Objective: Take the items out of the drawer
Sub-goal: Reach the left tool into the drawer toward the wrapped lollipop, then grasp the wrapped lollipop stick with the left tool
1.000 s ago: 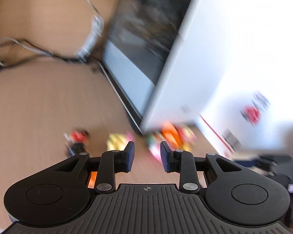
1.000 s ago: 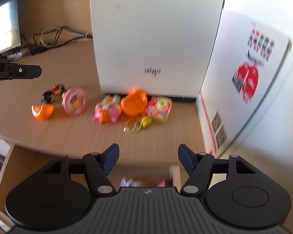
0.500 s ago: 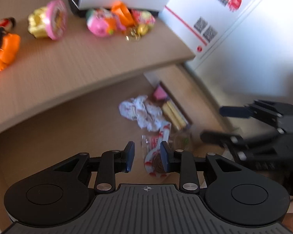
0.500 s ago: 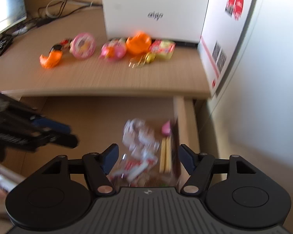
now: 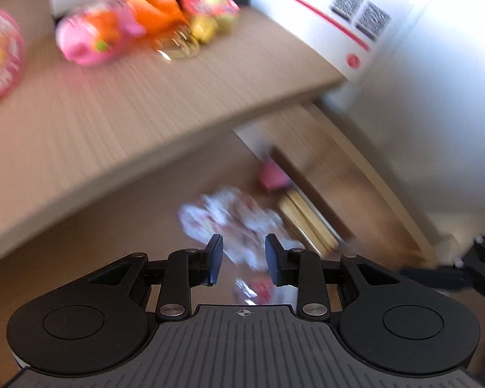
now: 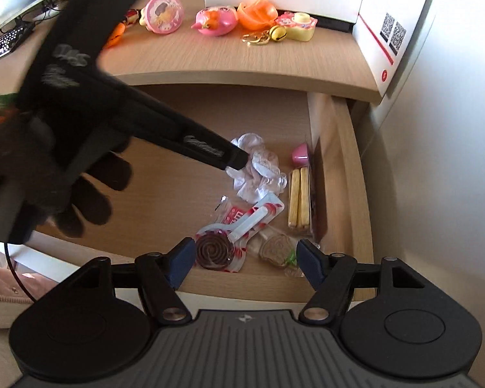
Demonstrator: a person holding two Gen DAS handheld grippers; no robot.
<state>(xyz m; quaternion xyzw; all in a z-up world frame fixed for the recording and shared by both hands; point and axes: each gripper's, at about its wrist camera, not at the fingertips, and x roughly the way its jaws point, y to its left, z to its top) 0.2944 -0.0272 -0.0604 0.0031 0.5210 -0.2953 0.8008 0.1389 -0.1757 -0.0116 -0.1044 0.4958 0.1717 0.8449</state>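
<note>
Right wrist view: open wooden drawer (image 6: 346,148), left gripper (image 6: 234,161) reaching crumpled white wrapper (image 6: 258,174)
Left fingers: narrowly apart, empty
Right gripper (image 6: 244,260): fingers wide apart
Next: wrapper to be straddled, pinched

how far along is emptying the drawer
Done: the drawer is open, and several toys sit on the desk, though whether they came from the drawer can't be told. In hand: nothing; the left tool reaches toward the crumpled white wrapper, and the right tool hovers open. Left: wrapper, spiral lollipop, biscuit sticks, pink piece.
</note>
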